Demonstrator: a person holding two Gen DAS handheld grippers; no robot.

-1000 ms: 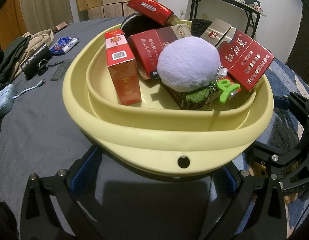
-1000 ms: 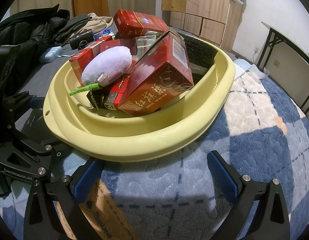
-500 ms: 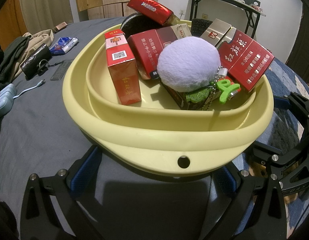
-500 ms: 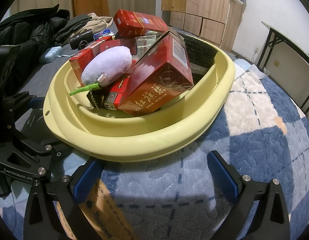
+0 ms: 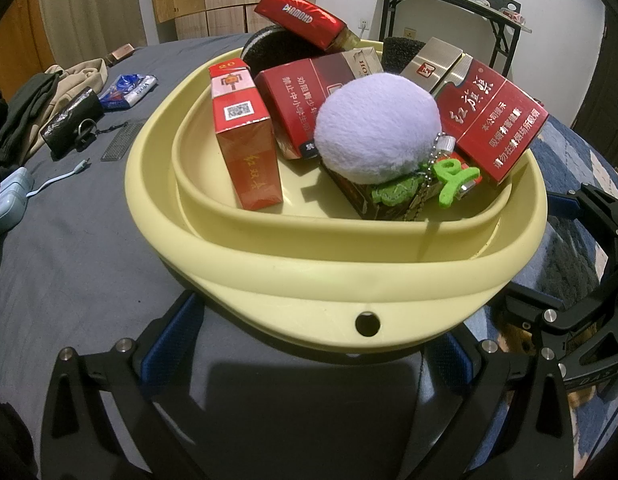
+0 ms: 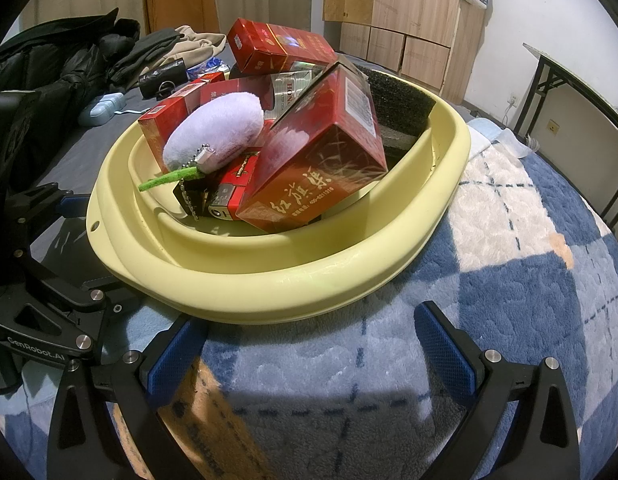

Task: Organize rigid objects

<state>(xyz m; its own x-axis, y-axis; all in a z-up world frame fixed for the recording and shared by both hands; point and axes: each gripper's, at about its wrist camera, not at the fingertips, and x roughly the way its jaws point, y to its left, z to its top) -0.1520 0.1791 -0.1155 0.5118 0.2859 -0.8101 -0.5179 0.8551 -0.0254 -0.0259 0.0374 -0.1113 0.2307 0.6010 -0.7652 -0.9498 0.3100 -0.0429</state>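
Observation:
A pale yellow basin [image 5: 293, 280] [image 6: 269, 276] rests on the bed, filled with several red cigarette boxes [image 5: 249, 148] [image 6: 321, 168], a lilac plush keychain [image 5: 373, 132] [image 6: 217, 136] with a green tag, and black foam [image 6: 393, 92] at the back. My left gripper [image 5: 309, 344] stands open just below the basin's near rim, fingers spread wide to either side. At the basin's other side, my right gripper [image 6: 309, 344] is open too, over the blue checked blanket, holding nothing. Each gripper shows at the edge of the other's view.
Grey sheet [image 5: 69, 248] to the left carries a black pouch [image 5: 69, 120], a blue packet [image 5: 127, 88], a cable and clothes [image 6: 69, 60]. A blue and white blanket [image 6: 529, 280] lies right. A brown box [image 6: 213, 420] lies under my right gripper. A wardrobe and a folding table stand behind.

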